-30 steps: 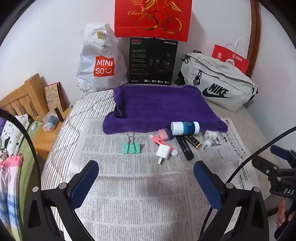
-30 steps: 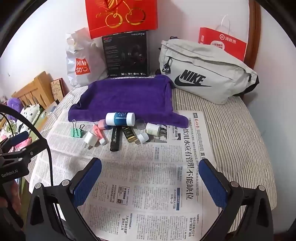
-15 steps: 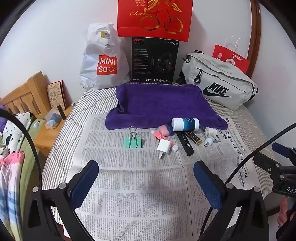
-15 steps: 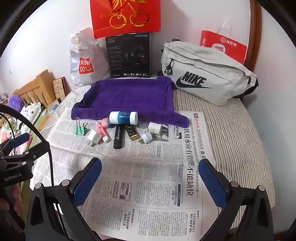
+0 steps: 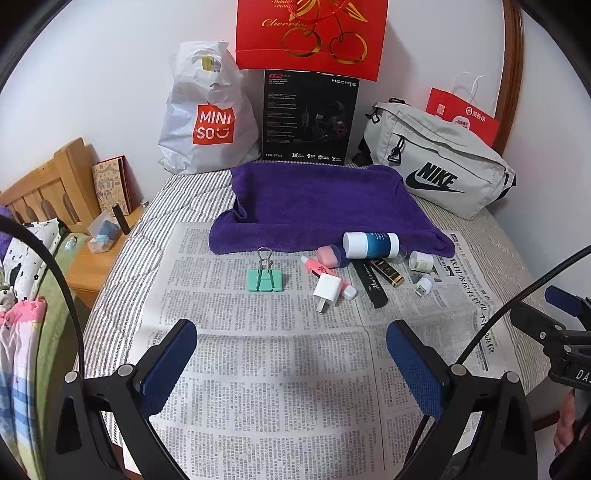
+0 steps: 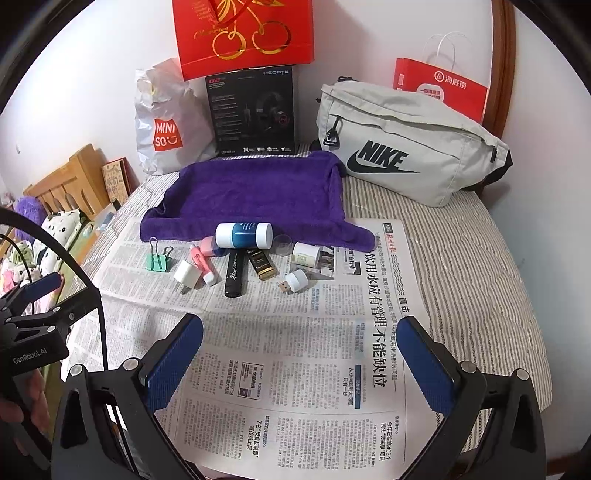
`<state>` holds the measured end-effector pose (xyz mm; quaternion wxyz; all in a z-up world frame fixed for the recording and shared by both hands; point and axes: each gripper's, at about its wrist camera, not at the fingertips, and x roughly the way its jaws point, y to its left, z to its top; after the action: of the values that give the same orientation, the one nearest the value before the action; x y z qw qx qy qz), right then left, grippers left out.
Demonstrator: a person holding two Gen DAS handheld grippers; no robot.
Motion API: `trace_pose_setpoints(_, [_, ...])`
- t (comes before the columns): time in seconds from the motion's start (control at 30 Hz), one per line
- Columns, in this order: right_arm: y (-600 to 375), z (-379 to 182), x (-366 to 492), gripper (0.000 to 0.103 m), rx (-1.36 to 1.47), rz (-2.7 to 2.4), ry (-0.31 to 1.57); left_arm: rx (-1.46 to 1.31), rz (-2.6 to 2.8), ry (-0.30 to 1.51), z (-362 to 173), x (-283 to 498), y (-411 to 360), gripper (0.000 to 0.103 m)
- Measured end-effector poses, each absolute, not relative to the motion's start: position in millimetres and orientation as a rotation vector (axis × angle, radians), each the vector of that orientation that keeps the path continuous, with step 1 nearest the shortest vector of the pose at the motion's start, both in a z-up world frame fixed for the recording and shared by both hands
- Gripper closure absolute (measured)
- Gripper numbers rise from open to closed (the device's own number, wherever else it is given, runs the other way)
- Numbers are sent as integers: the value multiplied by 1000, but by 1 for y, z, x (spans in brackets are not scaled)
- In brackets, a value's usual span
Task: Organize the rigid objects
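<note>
Small objects lie in a row on the newspaper (image 5: 266, 354) in front of a purple towel (image 5: 321, 199): a green binder clip (image 5: 265, 279), a white charger plug (image 5: 327, 290), a pink tube (image 5: 325, 275), a blue and white bottle (image 5: 371, 244), a black tube (image 5: 371, 282), a gold-trimmed black stick (image 5: 387, 271), a small white jar (image 5: 421, 261) and a white USB light (image 5: 424, 285). My left gripper (image 5: 291, 350) is open and empty, short of the clip. My right gripper (image 6: 301, 345) is open and empty, short of the USB light (image 6: 294, 280).
A Miniso bag (image 5: 207, 114), a black headset box (image 5: 310, 116), a red gift bag (image 5: 310, 33) and a grey Nike bag (image 5: 439, 170) stand along the back wall. A wooden nightstand (image 5: 96, 258) is to the left of the bed.
Both grippers have drawn back slightly and tilted, so the row of objects sits a little farther away and lower in view. Both stay open and empty.
</note>
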<state>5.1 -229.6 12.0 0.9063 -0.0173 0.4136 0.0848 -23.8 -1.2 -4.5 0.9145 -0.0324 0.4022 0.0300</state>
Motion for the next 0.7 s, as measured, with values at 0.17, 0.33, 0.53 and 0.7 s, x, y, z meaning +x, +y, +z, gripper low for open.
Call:
trace_pose_setpoints(0.17, [-229,13,5,0,-31,178,852,-70,64,829,-5,-24,0,0])
trace_pose_setpoints(0.33, [-229,15,3,0,-29,181,849,-70,62,824,-5,-25,0,0])
trace_pose_setpoints(0.53, [-227,15,2,0,-34,184,848,-68,69,825,-6,-26,2,0])
trace_pose_setpoints(0.7, [-227,15,1,0,-35,182,846,-68,67,827,-7,-27,2,0])
